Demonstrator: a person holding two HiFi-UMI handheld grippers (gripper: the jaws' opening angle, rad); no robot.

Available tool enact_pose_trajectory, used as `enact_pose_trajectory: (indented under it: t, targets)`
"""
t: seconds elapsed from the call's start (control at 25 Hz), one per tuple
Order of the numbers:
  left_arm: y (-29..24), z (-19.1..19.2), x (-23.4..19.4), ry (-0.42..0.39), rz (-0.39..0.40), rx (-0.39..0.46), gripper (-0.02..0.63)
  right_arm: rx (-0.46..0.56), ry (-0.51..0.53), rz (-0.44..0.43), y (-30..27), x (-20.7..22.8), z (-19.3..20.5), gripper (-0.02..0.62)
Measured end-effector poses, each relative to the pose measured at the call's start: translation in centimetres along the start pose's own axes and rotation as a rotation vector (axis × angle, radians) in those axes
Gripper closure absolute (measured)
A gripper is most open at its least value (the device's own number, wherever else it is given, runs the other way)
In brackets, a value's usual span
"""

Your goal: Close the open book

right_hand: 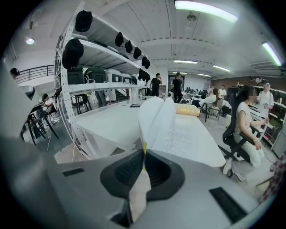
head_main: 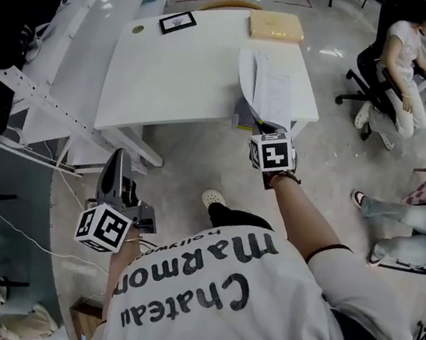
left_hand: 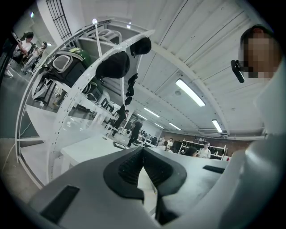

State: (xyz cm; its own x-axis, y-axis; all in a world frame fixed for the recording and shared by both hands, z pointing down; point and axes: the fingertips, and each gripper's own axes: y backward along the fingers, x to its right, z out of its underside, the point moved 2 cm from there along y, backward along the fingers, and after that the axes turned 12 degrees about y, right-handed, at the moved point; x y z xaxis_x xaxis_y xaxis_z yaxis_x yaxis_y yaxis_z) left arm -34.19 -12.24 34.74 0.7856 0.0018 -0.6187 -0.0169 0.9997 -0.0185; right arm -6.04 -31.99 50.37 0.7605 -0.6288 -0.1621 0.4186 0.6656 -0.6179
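The open book (head_main: 270, 85) lies at the near right edge of the white table (head_main: 179, 74), its pages white with printed lines. Several pages (right_hand: 154, 118) stand lifted and curved above the flat page (right_hand: 190, 141). My right gripper (head_main: 263, 127) reaches the book's near edge and is shut on those raised pages, the paper running down between its pads (right_hand: 144, 154). My left gripper (head_main: 119, 158) hangs low at the left, well short of the table and away from the book. In the left gripper view its jaws (left_hand: 143, 150) meet with nothing between them.
A yellowish flat pack (head_main: 276, 26) lies at the table's far right, with a black-framed marker card (head_main: 177, 21) at the far middle. White shelving (head_main: 43, 94) stands to the left. A person sits on an office chair (head_main: 400, 70) on the right; another person's legs (head_main: 398, 223) are nearer.
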Motion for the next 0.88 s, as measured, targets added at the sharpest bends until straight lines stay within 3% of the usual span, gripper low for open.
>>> enact_pose_trajectory:
  t: [0.88]
  targets:
    - [-0.7,0.4,-0.1,0.008,0.011,-0.016,0.583,-0.034,-0.055,0.071,0.2,2.2,1.9,0.555]
